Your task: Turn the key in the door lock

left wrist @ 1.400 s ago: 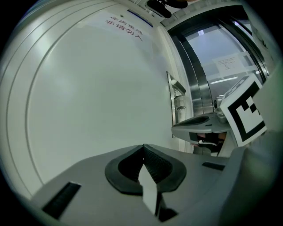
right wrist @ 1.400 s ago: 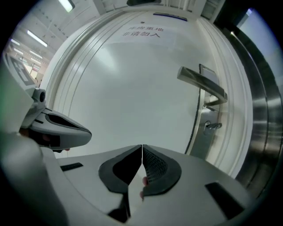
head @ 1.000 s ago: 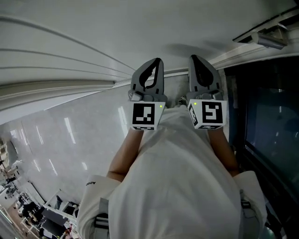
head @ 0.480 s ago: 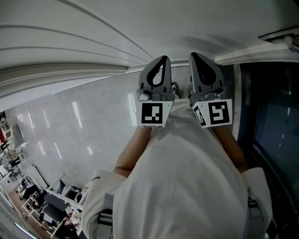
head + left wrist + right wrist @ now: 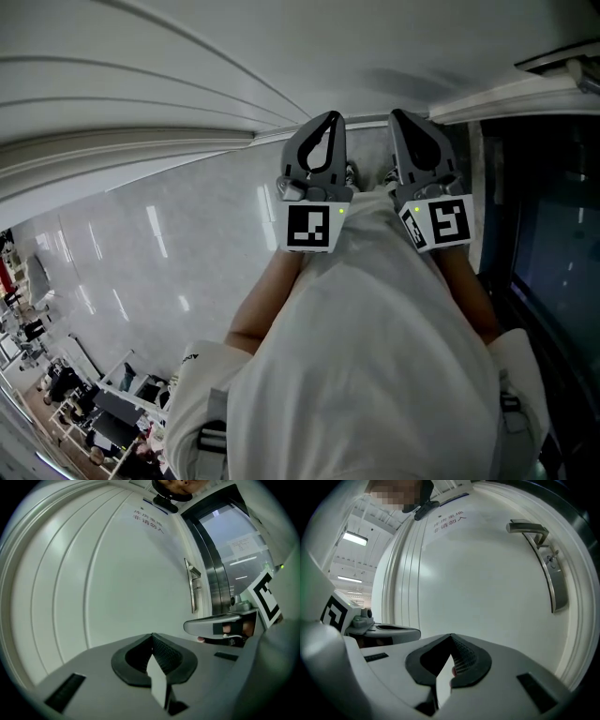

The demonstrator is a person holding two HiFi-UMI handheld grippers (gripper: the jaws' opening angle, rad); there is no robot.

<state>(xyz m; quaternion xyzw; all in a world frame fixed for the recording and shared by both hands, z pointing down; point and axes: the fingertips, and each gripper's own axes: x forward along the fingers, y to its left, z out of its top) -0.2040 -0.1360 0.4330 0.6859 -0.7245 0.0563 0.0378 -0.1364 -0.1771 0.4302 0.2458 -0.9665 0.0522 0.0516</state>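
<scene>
Facing the upright lock plate (image 5: 557, 585), left hand-held gripper (image 5: 152, 635) and right hand-held gripper (image 5: 451, 636) are closed, empty.

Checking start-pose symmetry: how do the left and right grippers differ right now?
Left gripper fronts the white door; right gripper sits beside the dark glass panel. Left gripper's marker cube faces the head camera nearly flat on; right gripper's is turned, showing two faces. Shared: both jaws shut, nothing held, neither at the door handle.
</scene>
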